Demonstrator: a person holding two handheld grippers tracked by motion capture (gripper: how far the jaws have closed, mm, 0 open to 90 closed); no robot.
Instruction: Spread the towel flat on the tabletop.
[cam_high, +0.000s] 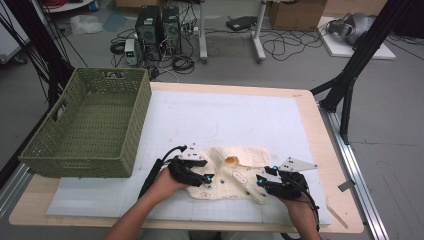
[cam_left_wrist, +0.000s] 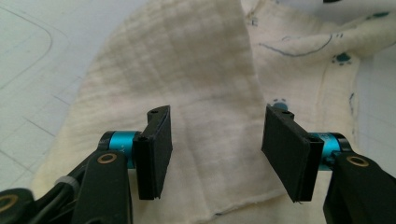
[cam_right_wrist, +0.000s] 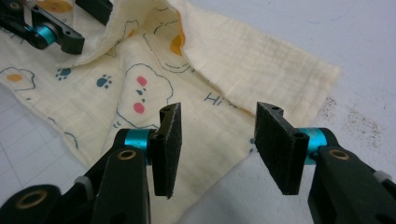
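i see a cream printed cloth (cam_high: 231, 176) lying rumpled on the white mat (cam_high: 225, 120), near the table's front edge. my left gripper (cam_left_wrist: 215, 135) and right gripper (cam_right_wrist: 219, 144) sit over its 2 ends, jaws apart, gripping nothing. a green basket (cam_high: 85, 125) stands well apart.

The cloth (cam_high: 230, 177) lies on the mat (cam_high: 225, 120) at the table's (cam_high: 320, 150) near edge, right of the basket (cam_high: 90, 125).

one cloth (cam_high: 231, 176), one basket (cam_high: 87, 127), two grippers (cam_high: 202, 178)
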